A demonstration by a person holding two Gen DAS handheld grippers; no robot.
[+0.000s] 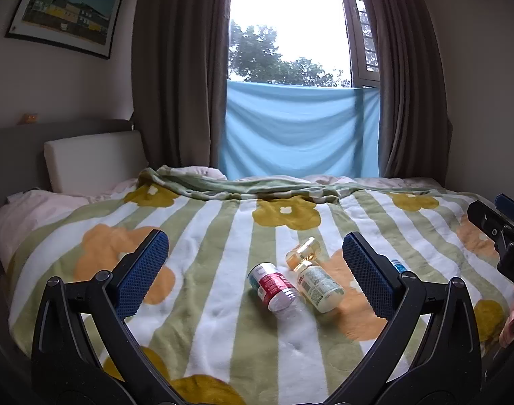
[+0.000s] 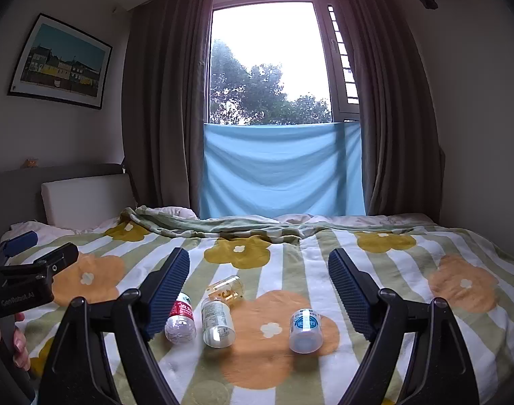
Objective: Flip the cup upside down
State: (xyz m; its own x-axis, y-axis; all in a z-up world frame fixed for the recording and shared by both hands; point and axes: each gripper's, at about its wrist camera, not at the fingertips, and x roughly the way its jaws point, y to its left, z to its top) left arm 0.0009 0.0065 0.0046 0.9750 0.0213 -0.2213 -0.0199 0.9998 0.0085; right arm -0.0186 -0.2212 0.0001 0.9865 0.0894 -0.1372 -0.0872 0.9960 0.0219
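Your left gripper (image 1: 253, 256) and right gripper (image 2: 258, 283) both hover with fingers spread wide, holding nothing. Between the right gripper's fingers, the cup (image 2: 305, 330) lies on the bed's blanket (image 2: 408, 303), right of two bottles (image 2: 216, 320).

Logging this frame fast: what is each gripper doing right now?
Left gripper: open, holding nothing, above the blanket.
Right gripper: open, holding nothing, aimed toward the cup lying on the blanket.
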